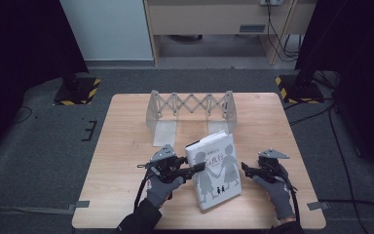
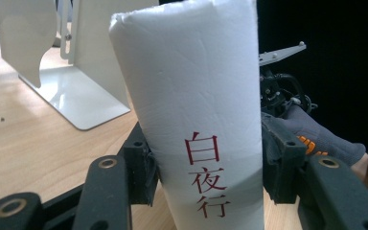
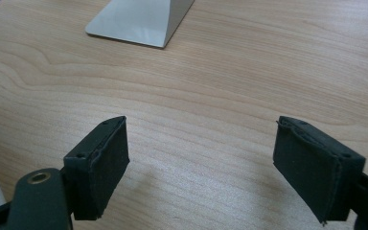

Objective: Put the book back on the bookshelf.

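A thick white book [image 1: 215, 170] with grey silhouettes of figures on its cover sits at the front middle of the wooden table [image 1: 121, 146], spine to the left. My left gripper [image 1: 198, 168] is shut on that spine. In the left gripper view the pads press both sides of the white spine [image 2: 196, 96], which bears red characters. My right gripper [image 1: 245, 168] hovers just right of the book, apart from it. Its jaws stand open over bare wood in the right gripper view [image 3: 201, 167], with nothing between them.
A white expanding bookend rack [image 1: 190, 109] stands at the back middle of the table, its flat base plates [image 2: 84, 96] pointing forward. One base plate [image 3: 141, 19] lies ahead of the right gripper. The other gloved hand and gripper [image 2: 287, 96] show behind the book.
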Available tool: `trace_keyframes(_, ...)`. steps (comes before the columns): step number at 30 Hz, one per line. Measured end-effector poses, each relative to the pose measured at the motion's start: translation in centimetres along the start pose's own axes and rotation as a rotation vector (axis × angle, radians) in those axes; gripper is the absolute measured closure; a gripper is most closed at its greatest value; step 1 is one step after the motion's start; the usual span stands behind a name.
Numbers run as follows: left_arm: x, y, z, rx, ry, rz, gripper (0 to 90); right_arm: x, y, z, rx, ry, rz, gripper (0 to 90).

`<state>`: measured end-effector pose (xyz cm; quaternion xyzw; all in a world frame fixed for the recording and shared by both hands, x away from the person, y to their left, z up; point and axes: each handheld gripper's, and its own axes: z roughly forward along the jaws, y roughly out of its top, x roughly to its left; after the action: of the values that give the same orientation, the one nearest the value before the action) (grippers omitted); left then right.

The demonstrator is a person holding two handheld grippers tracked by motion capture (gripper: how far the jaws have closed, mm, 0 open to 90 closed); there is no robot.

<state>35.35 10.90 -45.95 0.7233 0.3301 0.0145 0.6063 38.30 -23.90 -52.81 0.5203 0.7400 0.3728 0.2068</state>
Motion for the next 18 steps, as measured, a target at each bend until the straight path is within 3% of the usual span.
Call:
trace_keyframes(6, -0.1, 0.5, -0.1, -0.018, 0.016, 0.000, 49.0, -0.1, 0.0, -0.1, -0.004, -0.001, 0.012, 19.7)
trace_keyframes(14, 0.5, 1.5, -1.8, -0.071, 0.082, 0.033, 51.8, -0.2, 0.1, -0.1, -0.019, -0.006, 0.009, 19.8)
trace_keyframes(18, 0.6, 1.4, -2.0, -0.074, 0.065, 0.051, 51.7, -0.3, 0.0, -0.1, -0.017, -0.009, 0.010, 19.7)
